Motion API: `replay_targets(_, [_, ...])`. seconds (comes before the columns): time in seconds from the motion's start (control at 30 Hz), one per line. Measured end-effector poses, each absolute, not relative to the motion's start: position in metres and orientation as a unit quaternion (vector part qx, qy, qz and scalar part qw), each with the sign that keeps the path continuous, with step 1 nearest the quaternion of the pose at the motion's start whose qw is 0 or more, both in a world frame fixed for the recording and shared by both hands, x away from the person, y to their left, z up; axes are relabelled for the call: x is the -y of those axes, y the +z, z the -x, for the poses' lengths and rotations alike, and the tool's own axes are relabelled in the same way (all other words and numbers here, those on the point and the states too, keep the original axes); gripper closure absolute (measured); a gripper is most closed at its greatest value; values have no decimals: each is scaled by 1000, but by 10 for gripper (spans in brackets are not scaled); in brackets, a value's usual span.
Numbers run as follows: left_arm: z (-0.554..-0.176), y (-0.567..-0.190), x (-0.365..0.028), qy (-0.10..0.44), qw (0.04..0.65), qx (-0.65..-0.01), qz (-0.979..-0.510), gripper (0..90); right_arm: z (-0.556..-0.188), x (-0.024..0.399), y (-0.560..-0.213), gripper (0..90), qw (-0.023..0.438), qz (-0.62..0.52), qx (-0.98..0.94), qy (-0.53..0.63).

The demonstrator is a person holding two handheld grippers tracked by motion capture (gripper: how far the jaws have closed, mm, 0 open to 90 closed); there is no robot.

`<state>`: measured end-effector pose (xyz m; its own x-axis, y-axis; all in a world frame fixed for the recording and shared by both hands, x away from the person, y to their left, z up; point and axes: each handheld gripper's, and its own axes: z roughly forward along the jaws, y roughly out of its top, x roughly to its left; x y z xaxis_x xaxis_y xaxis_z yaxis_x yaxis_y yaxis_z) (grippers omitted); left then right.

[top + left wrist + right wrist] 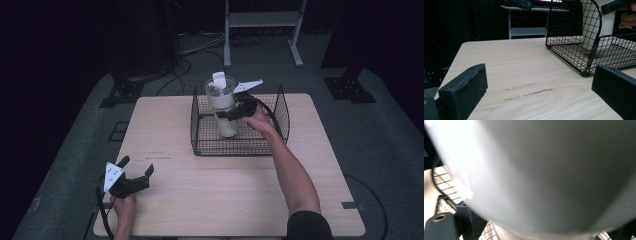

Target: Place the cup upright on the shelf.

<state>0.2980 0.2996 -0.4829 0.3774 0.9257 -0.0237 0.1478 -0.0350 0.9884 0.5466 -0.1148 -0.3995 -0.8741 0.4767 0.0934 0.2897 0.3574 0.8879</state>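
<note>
Two grippers are at work, and from the high view I read my right gripper (231, 114) as clamped across the middle of a white bottle (222, 102), holding it upright inside the black wire basket (282, 112) at the far side of the wooden table (220, 200); whether its base touches the basket floor I cannot tell. My left gripper (136, 167) waits near the table's front left corner, jaws apart and empty, well clear so the right hand has room. In the left gripper view, both black jaws stand wide over bare wood, with the basket (596, 30) ahead and the pale bottle (589, 22) behind its mesh. In the right gripper view, the bottle (544, 170) presses blurred against the lens, consistent with a firm side grip.
</note>
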Motion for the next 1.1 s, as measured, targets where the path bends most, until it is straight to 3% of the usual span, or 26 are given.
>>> replay_targets(0.4, [-298,-483,-301,346,549,-434,-624,0,-558,104,-415,91,78,-232,-836,491])
replay_targets(0.7, [-297,-483,-301,347,551,-431,-624,0,-553,121,-419,90,65,-232,-825,511])
replay_targets(1.1, [-297,-483,-301,346,552,-430,-625,0,-547,128,-426,85,86,-211,-819,527])
